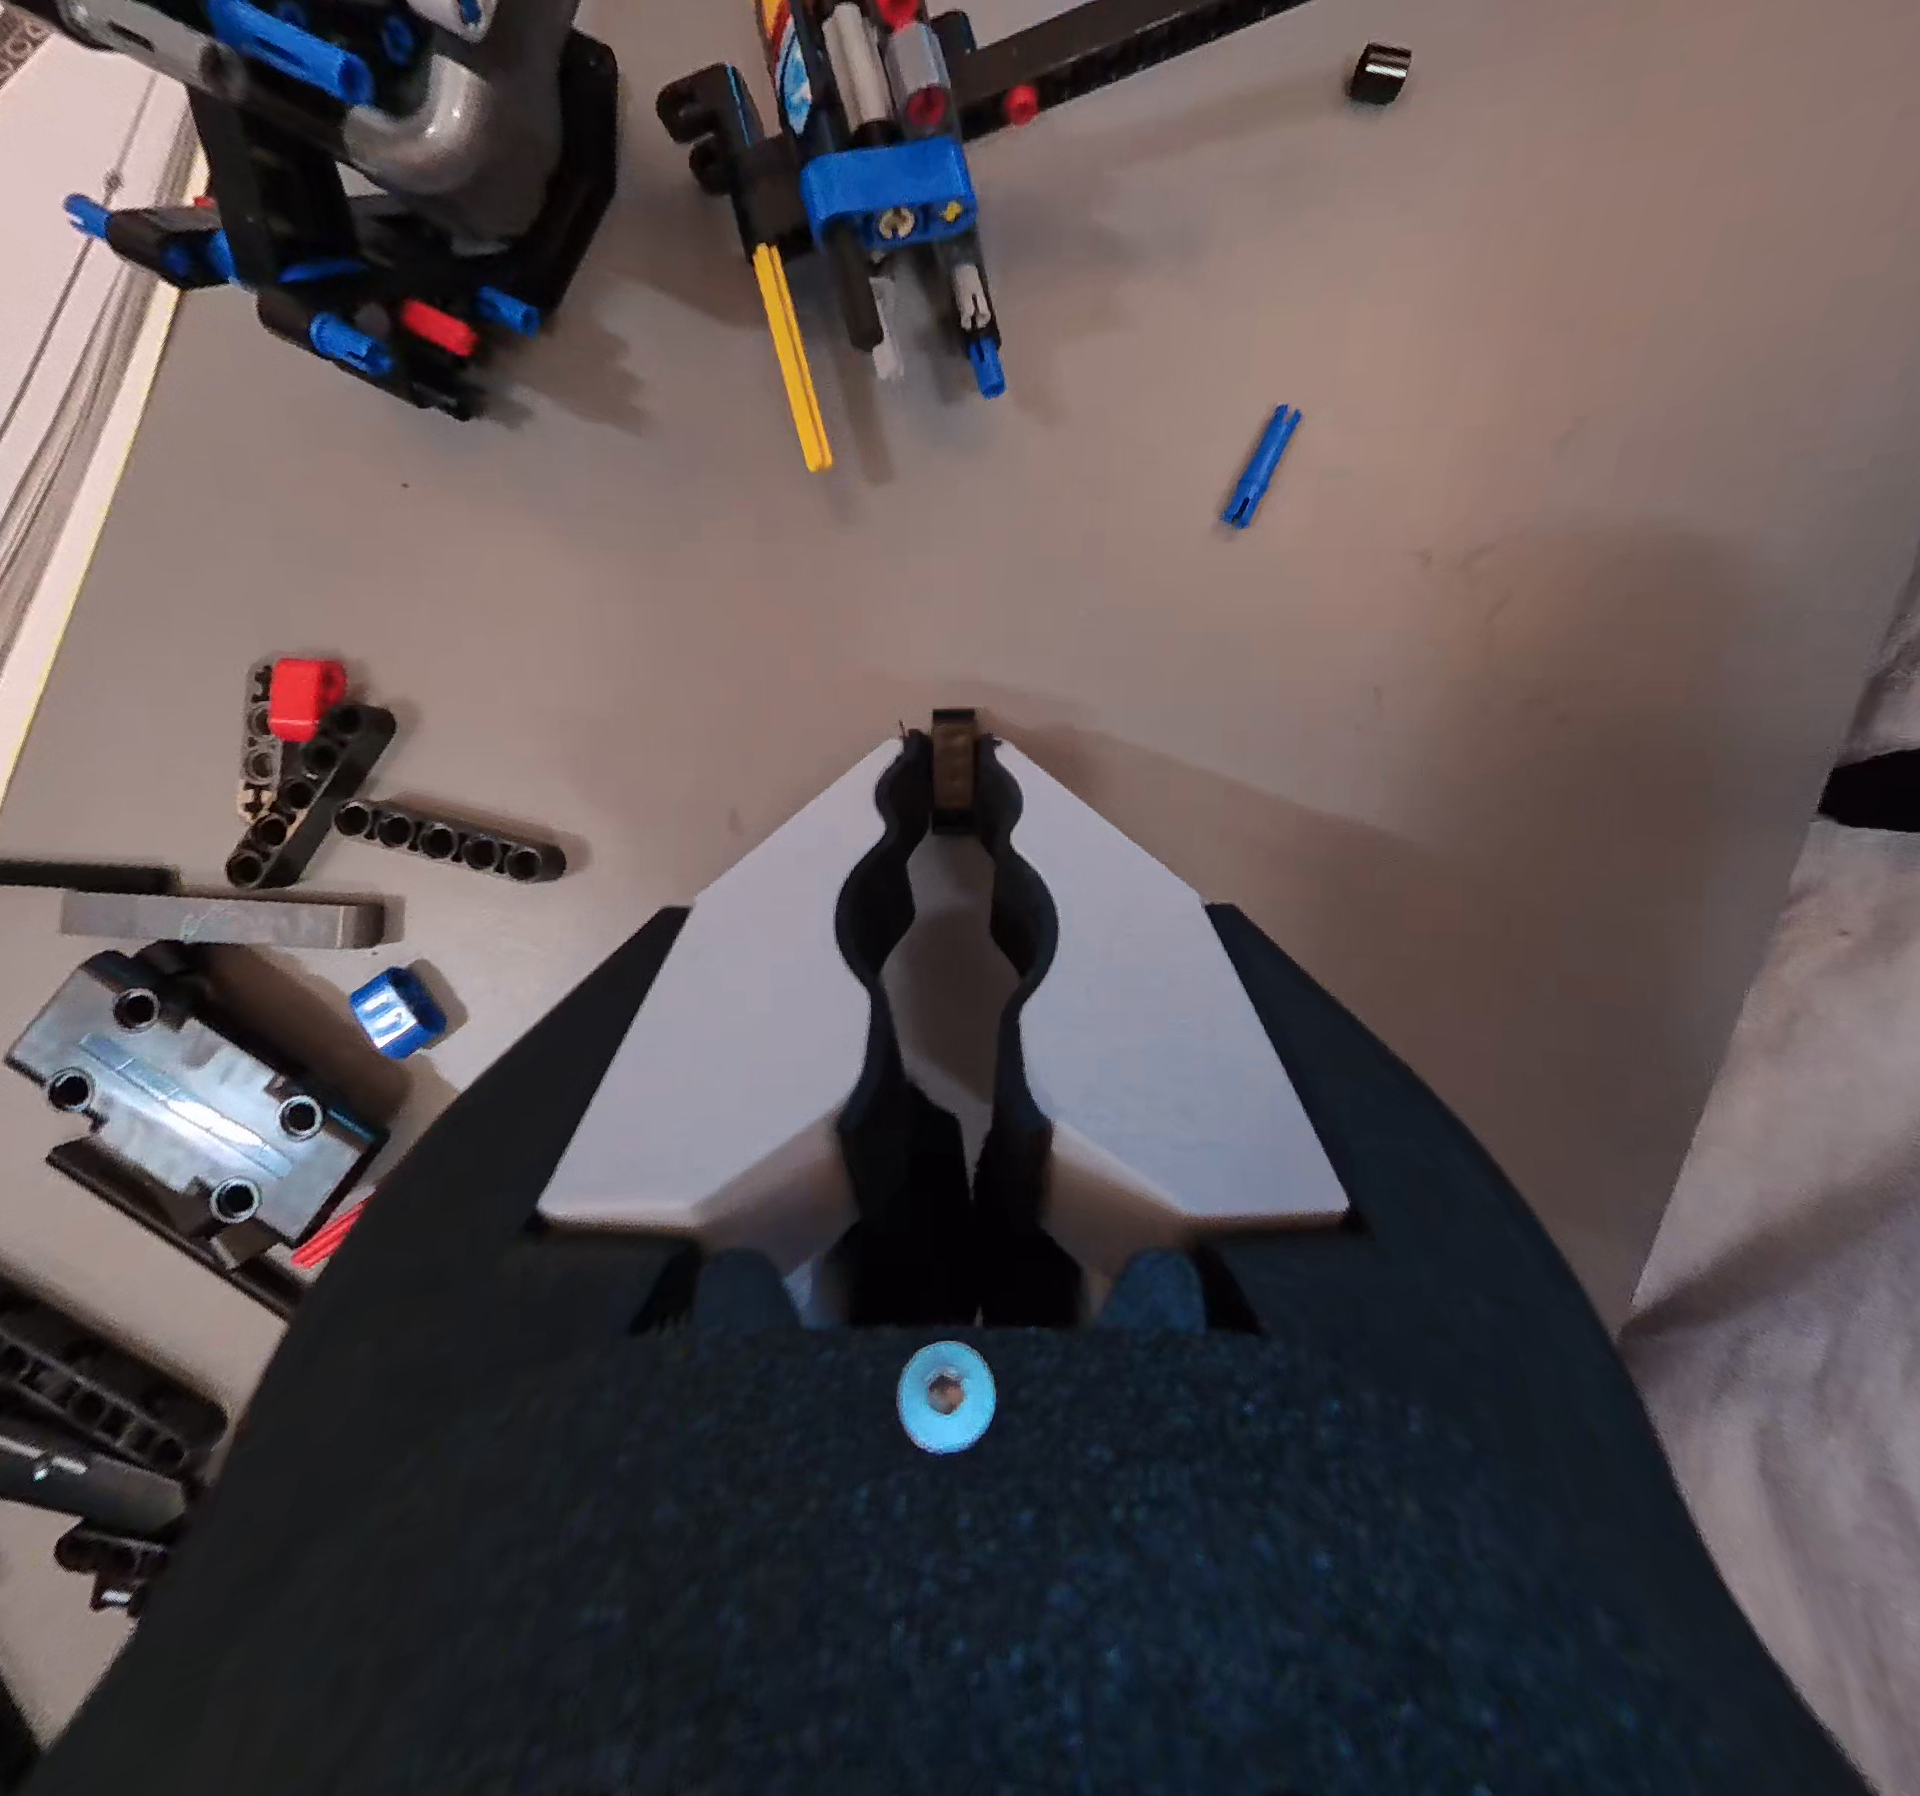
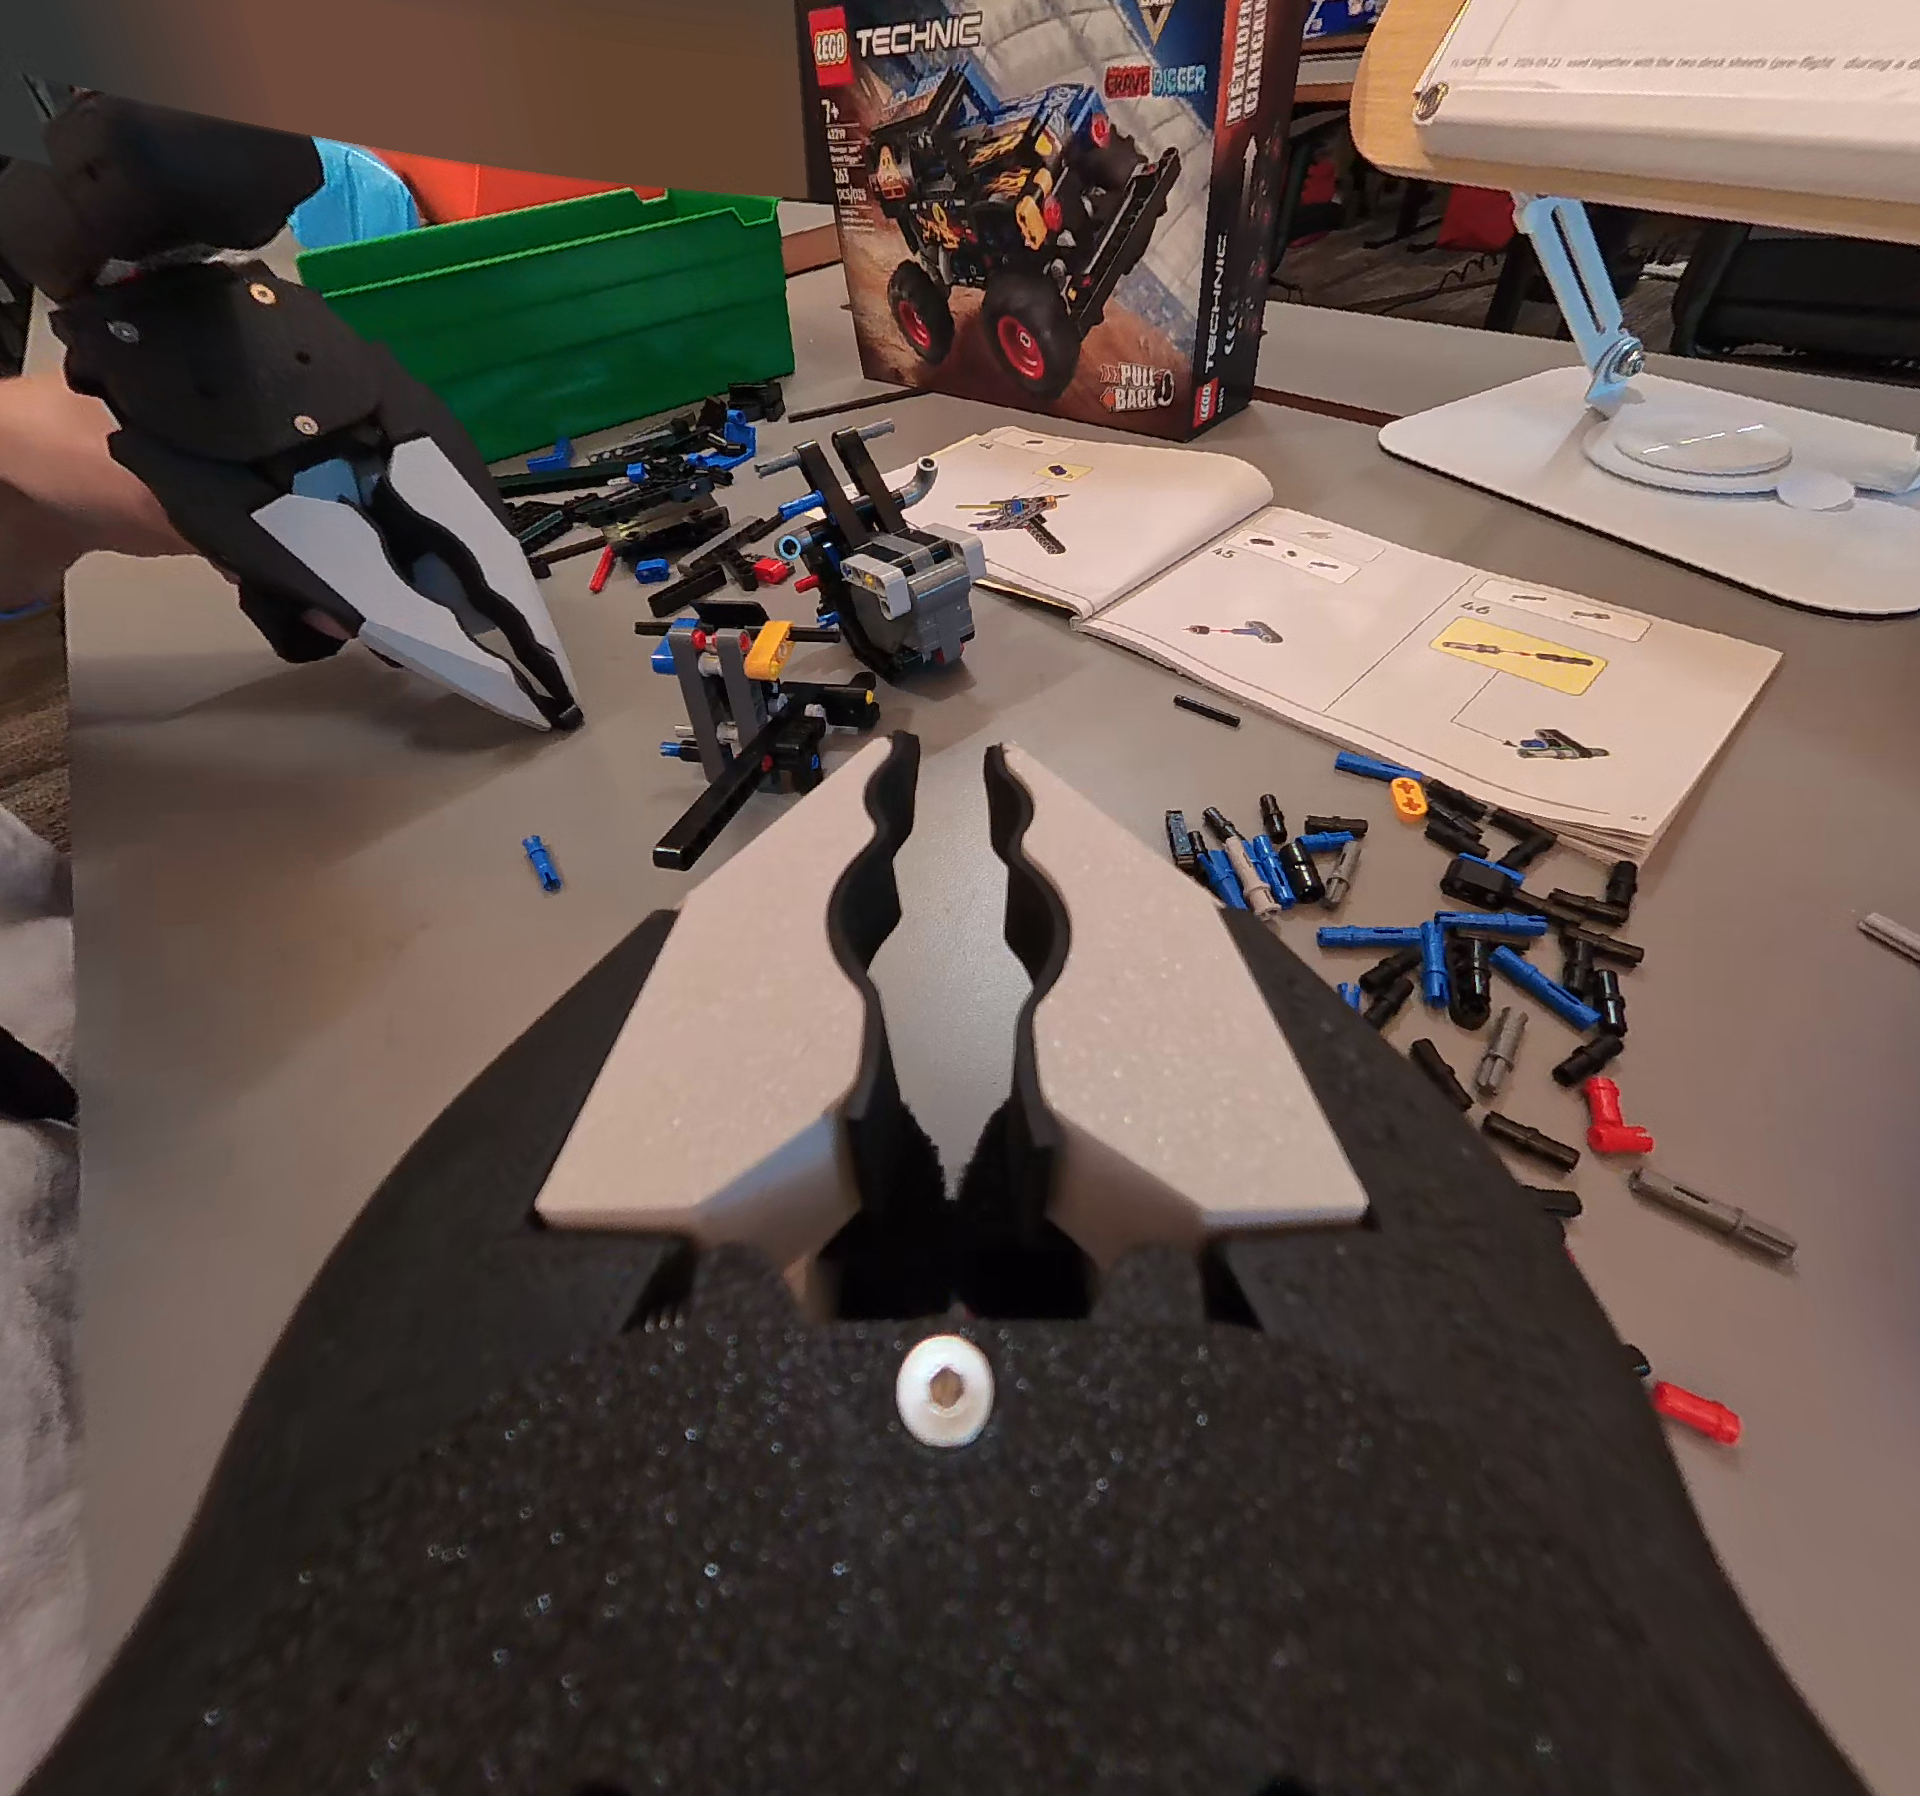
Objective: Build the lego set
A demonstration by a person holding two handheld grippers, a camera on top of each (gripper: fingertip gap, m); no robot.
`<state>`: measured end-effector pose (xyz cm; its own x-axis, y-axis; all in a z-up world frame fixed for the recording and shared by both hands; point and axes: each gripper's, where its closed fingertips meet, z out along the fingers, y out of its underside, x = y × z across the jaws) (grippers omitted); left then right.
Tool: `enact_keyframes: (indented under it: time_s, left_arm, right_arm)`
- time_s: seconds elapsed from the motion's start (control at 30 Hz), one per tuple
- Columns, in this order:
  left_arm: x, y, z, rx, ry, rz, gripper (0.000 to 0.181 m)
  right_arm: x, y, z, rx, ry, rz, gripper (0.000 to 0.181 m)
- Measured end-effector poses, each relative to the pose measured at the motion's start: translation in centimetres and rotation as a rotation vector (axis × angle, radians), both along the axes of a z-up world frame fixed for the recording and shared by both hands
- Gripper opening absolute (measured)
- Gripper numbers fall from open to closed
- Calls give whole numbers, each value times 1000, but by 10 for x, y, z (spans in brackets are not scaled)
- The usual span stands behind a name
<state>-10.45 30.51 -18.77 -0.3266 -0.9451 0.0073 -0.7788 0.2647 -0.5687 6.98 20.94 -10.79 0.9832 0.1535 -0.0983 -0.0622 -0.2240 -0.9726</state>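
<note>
My left gripper [image 1: 952,759] is shut on a small black pin [image 1: 954,772], held at its tips just above the grey table [image 1: 1351,666]. In the right wrist view the left gripper [image 2: 561,712] shows tilted down at the left, tips near the table. A small sub-assembly with a long black beam, blue bracket and yellow axle [image 1: 883,136] lies ahead of it; it also shows in the right wrist view [image 2: 748,707]. A larger black and grey chassis [image 1: 343,136] stands at the far left [image 2: 894,583]. My right gripper [image 2: 940,759] is open and empty above the table.
Loose blue pin [image 1: 1259,466] and a black piece [image 1: 1380,73] lie right of the sub-assembly. Beams and a black panel [image 1: 197,1112] lie at left. A pile of pins [image 2: 1455,936], open instruction booklet [image 2: 1351,624], set box [image 2: 1039,188], green bin [image 2: 561,312] and a stand [image 2: 1662,458].
</note>
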Motion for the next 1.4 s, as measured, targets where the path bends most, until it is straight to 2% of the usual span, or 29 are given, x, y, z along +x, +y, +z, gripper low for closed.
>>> enact_keyframes:
  time_s: [0.03,0.17,0.23,0.37,0.53,0.73,0.83,1.0,1.1,1.17,1.33,1.4]
  left_arm:
    - [1,-1,0,-6,-8,-6,6]
    - [2,-3,0,-1,-55,-17,6]
    - [3,2,1,25,-75,3,18]
    - [-1,20,20,93,-209,37,25]
    - [-18,21,12,27,-177,-3,27]
    - [-5,10,2,46,-185,-105,25]
    - [0,8,2,50,-173,-138,11]
    - [8,14,3,39,-169,-94,7]
    - [20,17,17,34,-245,-73,7]
    - [32,26,28,100,-326,-69,6]
    - [52,29,41,274,-427,-230,6]
    - [55,35,35,284,-379,-235,6]
  right_arm:
    - [0,0,0,-2,-1,1,13]
    - [-1,1,-1,-7,-14,4,13]
    - [-1,1,-1,-7,-14,3,13]
    - [-2,1,0,-1,-21,2,13]
    - [-3,1,-1,-1,-35,1,12]
    - [-3,1,-1,-7,-35,5,12]
    - [-4,1,-1,-3,-41,7,12]
    - [-6,1,-2,-6,-51,13,12]
    - [-7,1,-3,-14,-55,19,12]
    - [-8,2,-4,-22,-58,24,12]
    - [-10,2,-5,-28,-68,29,12]
    - [-24,0,-3,-37,-35,62,14]
